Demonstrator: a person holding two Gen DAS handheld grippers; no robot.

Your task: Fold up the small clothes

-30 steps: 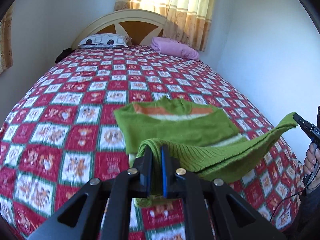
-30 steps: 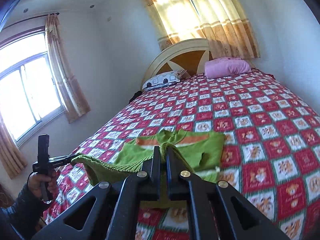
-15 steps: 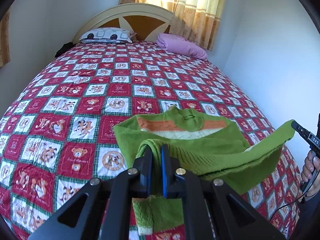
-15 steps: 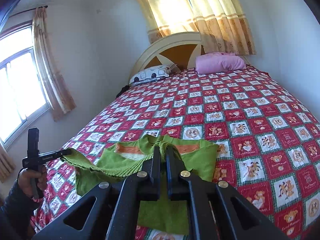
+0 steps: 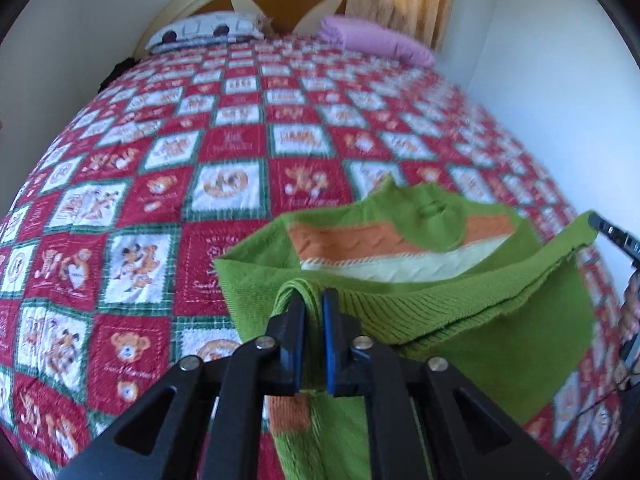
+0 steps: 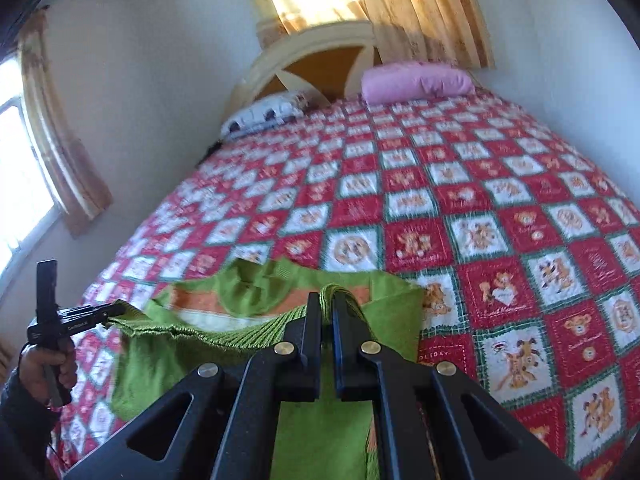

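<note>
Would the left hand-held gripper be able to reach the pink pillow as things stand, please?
Probably not: the left hand-held gripper has the green sweater's hem between its jaws, and the pink pillow lies at the bed's far end by the headboard.

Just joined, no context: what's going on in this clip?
A person is folding a small green sweater on a bed with a red patchwork quilt. Each hand holds a gripper pinching the ribbed hem: left gripper, whose jaws have just been opening with the hem between them, and right gripper, shut on it. The hem hangs lifted over the sweater's striped chest, which lies on the quilt.
</note>
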